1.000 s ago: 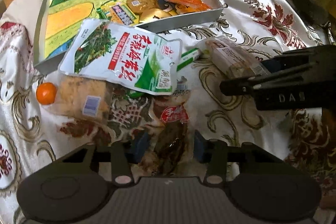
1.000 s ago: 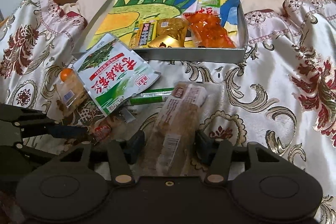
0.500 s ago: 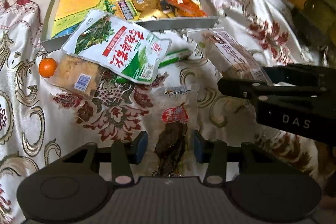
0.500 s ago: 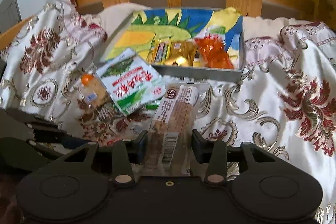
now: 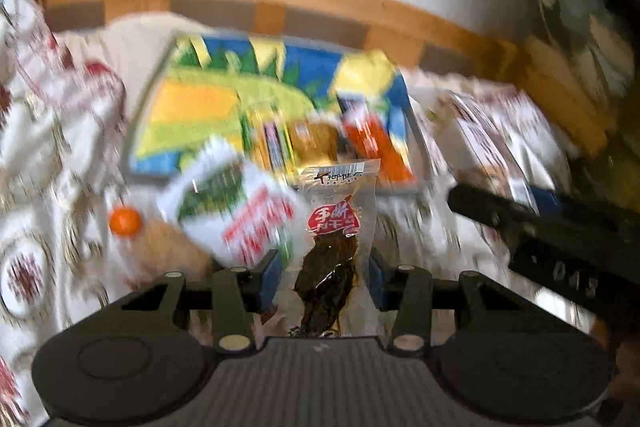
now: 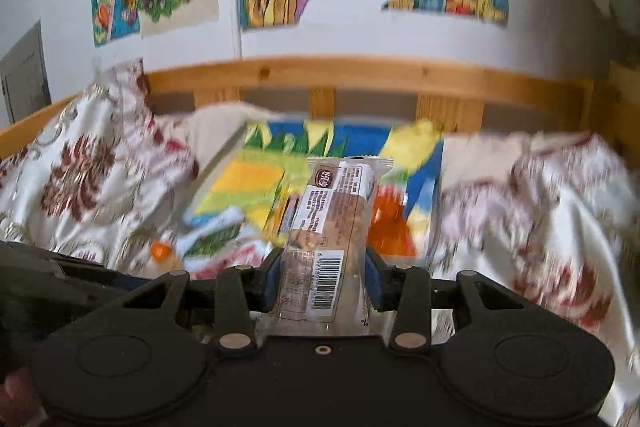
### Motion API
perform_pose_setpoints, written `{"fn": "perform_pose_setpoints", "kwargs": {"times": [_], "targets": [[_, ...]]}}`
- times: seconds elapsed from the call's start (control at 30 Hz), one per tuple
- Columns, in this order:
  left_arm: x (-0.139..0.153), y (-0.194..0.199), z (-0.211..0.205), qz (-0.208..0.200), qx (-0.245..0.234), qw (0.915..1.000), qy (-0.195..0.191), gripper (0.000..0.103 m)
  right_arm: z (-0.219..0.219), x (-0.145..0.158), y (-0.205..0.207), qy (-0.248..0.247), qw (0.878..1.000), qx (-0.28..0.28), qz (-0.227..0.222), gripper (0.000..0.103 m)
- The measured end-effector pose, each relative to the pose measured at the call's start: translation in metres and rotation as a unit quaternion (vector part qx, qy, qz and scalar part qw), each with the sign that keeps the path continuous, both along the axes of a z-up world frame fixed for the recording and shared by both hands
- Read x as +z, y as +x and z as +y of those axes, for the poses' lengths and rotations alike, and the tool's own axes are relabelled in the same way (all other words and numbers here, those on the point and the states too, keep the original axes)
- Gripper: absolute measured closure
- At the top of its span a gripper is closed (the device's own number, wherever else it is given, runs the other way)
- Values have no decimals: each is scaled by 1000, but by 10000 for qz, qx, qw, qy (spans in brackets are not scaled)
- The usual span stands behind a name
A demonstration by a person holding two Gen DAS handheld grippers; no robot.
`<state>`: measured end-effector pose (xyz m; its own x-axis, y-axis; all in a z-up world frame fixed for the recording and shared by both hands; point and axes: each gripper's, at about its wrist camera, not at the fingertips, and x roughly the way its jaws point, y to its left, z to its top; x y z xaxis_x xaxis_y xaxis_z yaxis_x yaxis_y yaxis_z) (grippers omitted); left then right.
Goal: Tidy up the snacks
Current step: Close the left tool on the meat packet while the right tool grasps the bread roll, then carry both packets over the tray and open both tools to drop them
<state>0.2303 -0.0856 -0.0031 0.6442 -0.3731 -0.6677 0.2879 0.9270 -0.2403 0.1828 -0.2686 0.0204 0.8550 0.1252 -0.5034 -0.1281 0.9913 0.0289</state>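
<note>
My left gripper (image 5: 322,277) is shut on a clear packet of dark dried meat with a red label (image 5: 334,227), which stands up off the cloth. My right gripper (image 6: 320,277) is shut on a long clear-wrapped cake bar with a barcode (image 6: 332,219), also lifted. A finger (image 5: 500,215) of the right gripper shows at the right of the left wrist view. Beyond both lies the grey tray with a colourful lining (image 5: 188,107) (image 6: 248,183), holding several snacks.
A white-green bag (image 5: 232,203), a small orange ball (image 5: 125,221) and a brown cake packet (image 5: 168,247) lie on the floral satin cloth (image 6: 88,171) in front of the tray. A wooden bed rail (image 6: 360,75) and a wall with posters stand behind.
Both grippers have risen and tilted up, lifting their packets off the cloth. The right jaws closed in on the cake bar. The wall and posters have come into view.
</note>
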Motion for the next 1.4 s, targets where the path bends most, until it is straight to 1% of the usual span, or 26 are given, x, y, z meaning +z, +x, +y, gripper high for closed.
{"fn": "perform_pose_setpoints", "kwargs": {"times": [0.13, 0.27, 0.43, 0.57, 0.77, 0.97, 1.1, 1.3, 1.4], "targets": [[22, 22, -6, -437, 350, 9984, 59, 55, -5, 5, 21, -164, 9991, -29, -401, 59], [36, 46, -18, -768, 533, 9956, 79, 55, -12, 4, 45, -199, 9971, -159, -721, 59], [39, 80, -31, -909, 687, 9935, -45, 55, -18, -4, 71, -369, 9931, -208, -1093, 59], [33, 103, -46, -930, 755, 9928, 65, 54, -24, -11, 90, -474, 9898, -258, -1321, 59], [14, 143, -67, -860, 770, 9932, 137, 54, -42, -31, 116, -305, 9911, -509, -1193, 59], [-13, 175, -89, -665, 708, 9951, 179, 54, -59, -62, 141, -206, 9943, -643, -828, 59], [-29, 188, -97, -490, 706, 9962, 166, 54, -66, -75, 152, -111, 9943, -823, -672, 59], [-38, 201, -98, -343, 772, 9962, 227, 54, -65, -84, 164, -166, 9950, -776, -599, 59], [-43, 204, -100, -289, 785, 9959, 351, 54, -65, -86, 169, -138, 9955, -755, -553, 59]]}}
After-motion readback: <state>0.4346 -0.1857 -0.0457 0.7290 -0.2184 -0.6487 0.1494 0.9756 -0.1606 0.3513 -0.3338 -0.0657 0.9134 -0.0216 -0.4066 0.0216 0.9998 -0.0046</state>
